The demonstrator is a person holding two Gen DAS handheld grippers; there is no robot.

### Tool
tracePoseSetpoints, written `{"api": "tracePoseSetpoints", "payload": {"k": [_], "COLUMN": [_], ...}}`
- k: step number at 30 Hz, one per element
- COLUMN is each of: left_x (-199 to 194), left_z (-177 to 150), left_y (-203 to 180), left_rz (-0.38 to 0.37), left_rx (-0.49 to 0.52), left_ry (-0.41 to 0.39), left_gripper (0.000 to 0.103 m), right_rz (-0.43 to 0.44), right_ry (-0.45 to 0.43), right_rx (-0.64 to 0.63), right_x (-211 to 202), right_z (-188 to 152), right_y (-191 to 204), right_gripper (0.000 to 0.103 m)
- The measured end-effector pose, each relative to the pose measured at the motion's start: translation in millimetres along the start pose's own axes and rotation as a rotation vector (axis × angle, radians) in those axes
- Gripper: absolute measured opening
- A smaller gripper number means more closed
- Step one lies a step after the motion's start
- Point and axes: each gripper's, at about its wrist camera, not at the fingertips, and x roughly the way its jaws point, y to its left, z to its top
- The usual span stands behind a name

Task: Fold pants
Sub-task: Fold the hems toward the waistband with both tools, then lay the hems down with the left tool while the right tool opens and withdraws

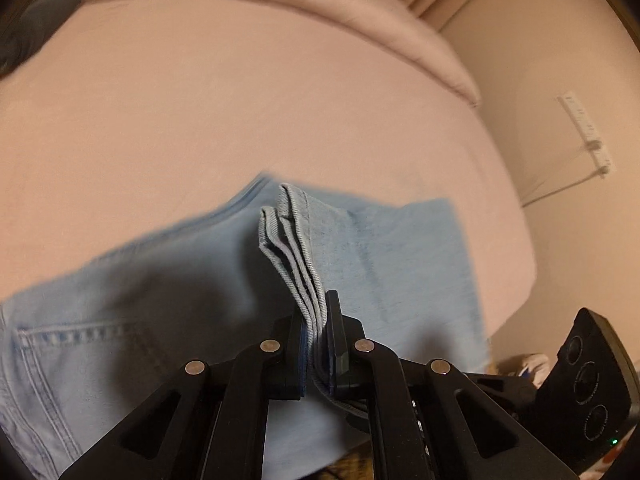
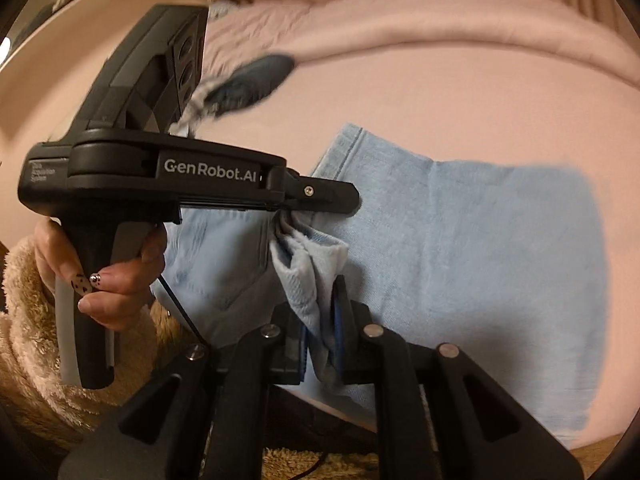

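Closest to the left wrist camera, the left gripper (image 1: 318, 344) has its jaws clamped tight on a stack of hemmed denim edges that stands up between them. These belong to the light blue pants (image 1: 168, 300), which lie spread across the near part of a pink bed (image 1: 240, 112), a stitched pocket showing at the near left.

From the right wrist view, the right gripper (image 2: 322, 340) pinches a bunched fold of the same pants (image 2: 500, 240), jaws narrow around the cloth. Just left of it the left gripper (image 2: 316, 206) reaches in from the left, gripping the fabric edge, with a hand (image 2: 116, 276) wrapped round its handle. A dark garment (image 2: 248, 84) lies farther back on the bed (image 2: 460, 88).
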Motion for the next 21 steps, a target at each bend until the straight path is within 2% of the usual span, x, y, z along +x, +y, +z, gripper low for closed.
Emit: {"api": "tracePoseSetpoints", "payload": {"k": [3,4,7,8,10,12,14,16,20,21], "left_x": [20.3,23.5,25.9,25.8,21.9,14.6,10.7,9.4,13.6,14.0], "left_z": [-6.8,-7.2,-7.4,-6.8,-6.6,-8.6,-7.1,-6.3,-4.6,-3.2], "left_y": [13.7,15.2,11.2,9.8,10.3,9.7,5.6,0.4,-5.9,-6.1], "left_rz": [0.003,0.003,0.002,0.002,0.002,-0.013,-0.043,-0.073,-0.047,-0.045], "left_rx": [-0.034,-0.036,-0.023,-0.016,-0.01,0.004,0.006,0.018,0.037,0.037], "left_ry": [0.041,0.044,0.04,0.041,0.037,0.017,0.009,0.005,0.002,0.005], "left_gripper": [0.005,0.005,0.005,0.005,0.005,0.005,0.005,0.005,0.005,0.005], "right_rz": [-0.02,-0.035,-0.037,-0.035,-0.045,-0.063,-0.092,-0.138,-0.274,-0.29], "right_ry": [0.08,0.105,0.134,0.13,0.113,0.09,0.059,0.012,-0.044,-0.047], "right_rx": [0.006,0.01,0.036,0.04,0.046,0.048,0.055,0.075,0.169,0.207], "right_x": [27.2,32.7,34.6,30.8,18.6,-0.6,-21.3,-41.7,-79.4,-72.5], "right_z": [-0.3,-2.1,-4.8,-4.9,-7.3,-14.9,-17.3,-16.0,-29.4,-17.8], "right_y": [-4.6,-6.0,-11.5,-12.4,-14.4,-12.6,-16.3,-26.2,-64.3,-75.9], "right_gripper": [0.017,0.023,0.031,0.039,0.05,0.054,0.065,0.064,0.065,0.065]}}
